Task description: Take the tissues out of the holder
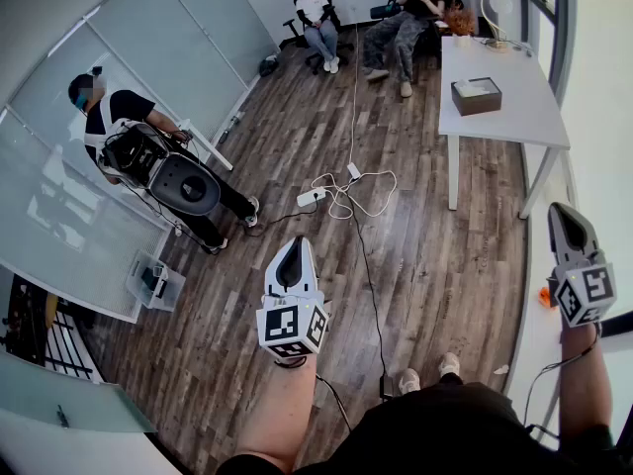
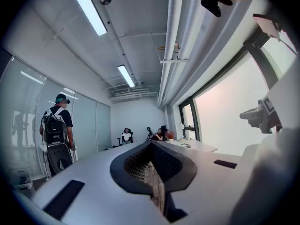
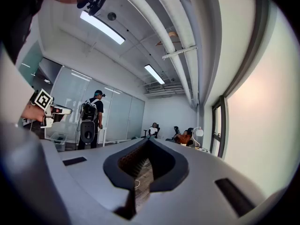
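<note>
Sitting on the white table (image 1: 514,117) at the far side of the room, the dark tissue holder (image 1: 476,98) shows white tissues (image 1: 472,88) at its top, and nothing is touching them. Both tools are well apart from it. The left gripper (image 1: 293,257) hangs over the wooden floor (image 1: 435,265) with its jaws closed and nothing between them. The right gripper (image 1: 571,228) is raised near the window side, also closed and empty. A cable (image 1: 348,188) lies on the floor between the person and the table. A standing person (image 1: 129,137) with equipment is off to the left, and two seated people (image 1: 318,18) are at the far end.

The task seems not to have begun; this looks like the approach. The next move calls for walking to the table, opening one gripper's jaws and pinching the top tissue.
</note>
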